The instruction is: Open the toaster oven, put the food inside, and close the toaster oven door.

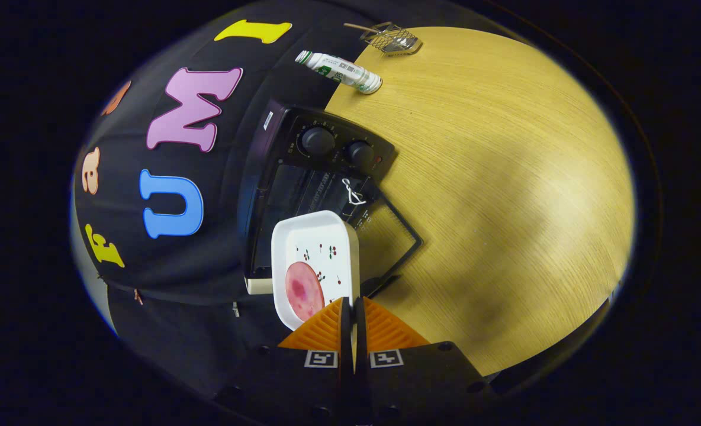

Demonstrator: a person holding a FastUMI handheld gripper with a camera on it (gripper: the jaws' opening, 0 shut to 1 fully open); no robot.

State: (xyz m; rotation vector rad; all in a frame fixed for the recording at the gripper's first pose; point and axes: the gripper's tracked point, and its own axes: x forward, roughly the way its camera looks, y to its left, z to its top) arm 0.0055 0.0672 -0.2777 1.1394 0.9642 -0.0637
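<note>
Low in the middle of the frame, the hand-held gripper (351,319) has its two fingers pressed together on the near rim of a white tray (318,251), holding it tilted on edge. On the tray lies the food (304,290), a round pink slice near its lower left corner, among small printed cherries. Just beyond the tray stands the oven (321,177), up against the booth's wall, its door (389,236) already swung down and open onto the table (504,177). Two knobs (338,148) sit on its panel. My guess is the step in hand is carrying the tray in: it would go best levelled first so the slice does not slide, then lined up square with the opening and kept clear of the door's edge. At the upper middle of the frame lie a bottle (340,72) and a wire basket (392,39). The bottle's label and the dial markings are too small to read.
</note>
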